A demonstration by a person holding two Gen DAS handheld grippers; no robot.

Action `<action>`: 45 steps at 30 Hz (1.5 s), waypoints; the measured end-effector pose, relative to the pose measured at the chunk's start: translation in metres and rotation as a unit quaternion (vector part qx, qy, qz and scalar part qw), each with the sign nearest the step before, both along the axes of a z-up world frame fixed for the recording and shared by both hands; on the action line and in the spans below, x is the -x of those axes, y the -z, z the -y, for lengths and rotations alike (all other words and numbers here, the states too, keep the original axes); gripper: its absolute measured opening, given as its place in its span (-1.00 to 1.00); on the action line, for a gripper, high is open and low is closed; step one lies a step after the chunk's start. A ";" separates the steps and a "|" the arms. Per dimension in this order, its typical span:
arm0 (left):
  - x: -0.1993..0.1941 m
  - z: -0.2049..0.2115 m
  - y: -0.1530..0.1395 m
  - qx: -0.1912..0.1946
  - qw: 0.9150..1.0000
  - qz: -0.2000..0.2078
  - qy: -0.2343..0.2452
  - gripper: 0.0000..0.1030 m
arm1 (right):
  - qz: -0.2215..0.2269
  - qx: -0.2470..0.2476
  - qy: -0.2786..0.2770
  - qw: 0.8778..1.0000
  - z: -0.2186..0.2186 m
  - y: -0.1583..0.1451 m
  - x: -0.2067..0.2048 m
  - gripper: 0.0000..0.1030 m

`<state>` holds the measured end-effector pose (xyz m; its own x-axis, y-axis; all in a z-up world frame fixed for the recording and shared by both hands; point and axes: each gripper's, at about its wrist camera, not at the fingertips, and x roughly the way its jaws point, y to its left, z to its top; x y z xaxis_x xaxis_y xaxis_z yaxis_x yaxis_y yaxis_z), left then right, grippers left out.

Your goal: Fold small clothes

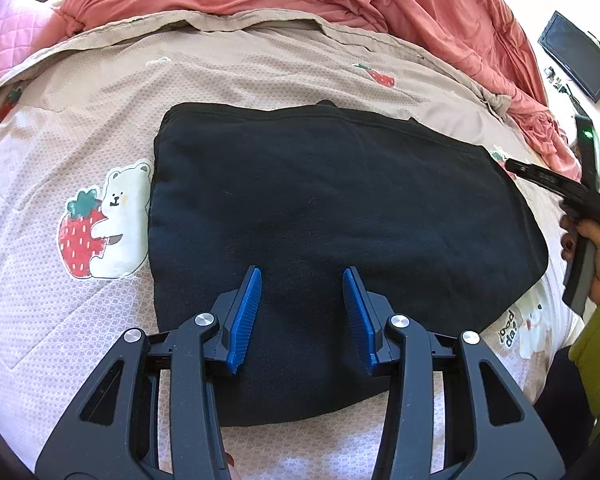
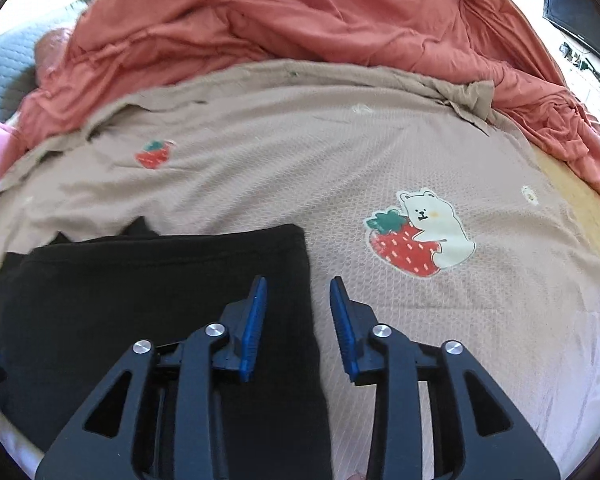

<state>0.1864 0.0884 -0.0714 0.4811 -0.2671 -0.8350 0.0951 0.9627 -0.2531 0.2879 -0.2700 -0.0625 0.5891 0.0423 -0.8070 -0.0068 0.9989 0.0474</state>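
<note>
A black garment (image 1: 332,216) lies folded into a flat rectangle on the beige bedcover (image 1: 240,76). My left gripper (image 1: 302,278) hovers over the garment's near half, its blue pads (image 1: 246,312) apart with nothing pinched between them. In the right wrist view the same black garment (image 2: 148,300) fills the lower left. My right gripper (image 2: 299,282) is open and straddles the garment's right edge, left finger over the cloth and right finger over the bedcover (image 2: 460,320). A hand (image 1: 596,252) in a green sleeve holds the right gripper's handle at the left wrist view's far right.
A rumpled coral quilt (image 2: 300,12) is heaped along the far side of the bed. Bear-and-strawberry prints (image 2: 420,236) mark the bedcover. A black screen (image 1: 576,56) stands on a white surface at the right. The bed's yellowish edge (image 2: 580,184) shows beyond the cover.
</note>
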 end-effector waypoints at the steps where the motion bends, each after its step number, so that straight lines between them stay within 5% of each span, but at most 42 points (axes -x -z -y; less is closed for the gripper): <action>1: 0.001 0.000 -0.001 0.000 1.000 0.001 -0.001 -0.30 | 0.005 -0.006 -0.008 1.000 -0.002 -0.004 0.008 -0.35; 13: 0.011 0.008 -0.012 -0.002 1.000 0.004 0.015 0.00 | 0.003 -0.012 -0.110 0.994 -0.060 -0.008 0.084 -0.05; 25: 0.012 0.024 -0.001 -0.053 0.998 -0.010 0.045 0.17 | -0.051 -0.026 -0.059 0.997 -0.052 0.030 0.091 0.09; 37: 0.015 0.009 -0.023 -0.019 1.000 0.011 0.017 0.44 | -0.004 -0.026 -0.046 0.999 -0.058 -0.006 0.115 0.51; 39: 0.016 0.007 -0.027 -0.018 1.000 0.015 0.015 0.49 | 0.005 -0.026 -0.048 0.998 -0.061 -0.015 0.119 0.73; 45: 0.018 -0.001 -0.035 -0.015 1.000 0.024 0.003 0.70 | 0.030 -0.025 -0.069 0.997 -0.079 -0.037 0.126 0.81</action>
<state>0.1683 0.0893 -0.0362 0.5195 -0.2457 -0.8184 0.1134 0.9691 -0.2190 0.1616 -0.1908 -0.0256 0.6227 0.1651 -0.7649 -0.1486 0.9846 0.0916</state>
